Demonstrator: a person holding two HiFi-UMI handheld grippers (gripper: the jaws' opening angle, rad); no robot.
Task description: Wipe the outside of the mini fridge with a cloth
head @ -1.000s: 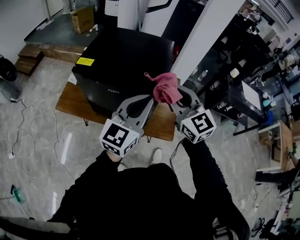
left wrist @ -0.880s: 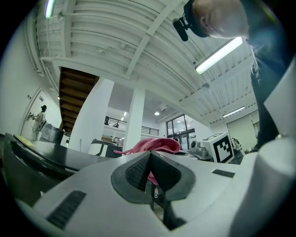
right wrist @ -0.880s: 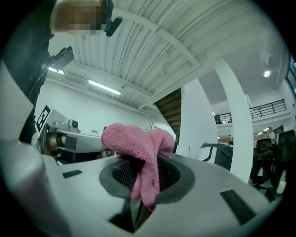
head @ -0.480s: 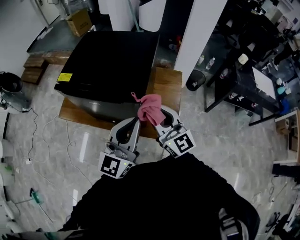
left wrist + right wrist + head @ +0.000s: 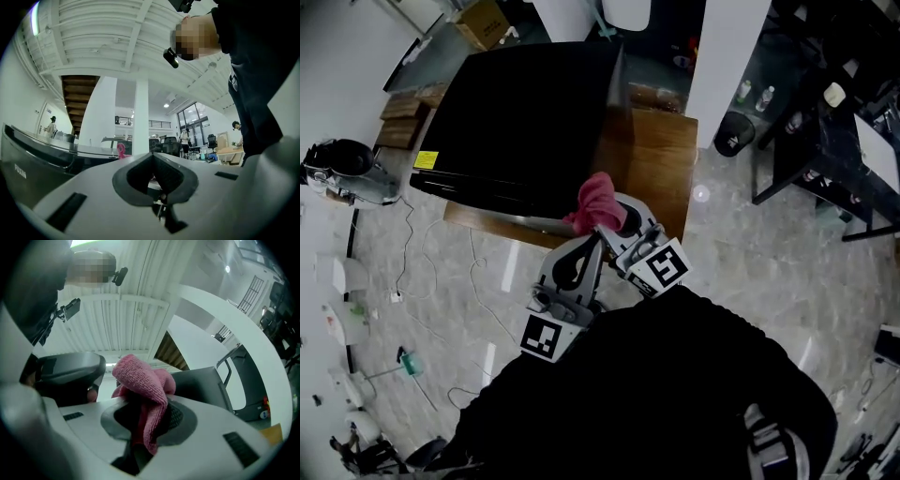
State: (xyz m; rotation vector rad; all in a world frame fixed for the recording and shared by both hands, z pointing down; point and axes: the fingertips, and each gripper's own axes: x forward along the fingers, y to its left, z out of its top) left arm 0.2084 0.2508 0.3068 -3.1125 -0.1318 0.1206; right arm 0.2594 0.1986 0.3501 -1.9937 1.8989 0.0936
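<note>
1. Two grippers show just below the centre of the head view, close side by side, both pointing toward the upper left of the frame.
2. The right gripper (image 5: 607,223) is pinching a pink cloth (image 5: 597,201). In the right gripper view the cloth (image 5: 141,377) bunches above the jaws, and one fold hangs down between them where the right gripper (image 5: 146,414) clamps it.
3. The left gripper (image 5: 596,238) has its jaws pressed together with nothing between them. In the left gripper view its two dark pads meet in a thin line at the centre of the left gripper (image 5: 151,158).
4. The mini fridge (image 5: 525,108) is a black box filling the upper left of the head view, with a yellow label (image 5: 425,160) at its left edge. It stands on a low wooden platform (image 5: 661,155) that juts out to its right.
5. The cloth sits over the fridge's lower right edge in the head view; whether it touches the fridge I cannot tell.
6. In the left gripper view the fridge (image 5: 26,161) lies at the left edge, and a small bit of the cloth (image 5: 121,151) shows just above the gripper body.
7. Grey marble floor (image 5: 750,244) surrounds the platform, with loose cables (image 5: 412,267) at the left of the frame.
</note>
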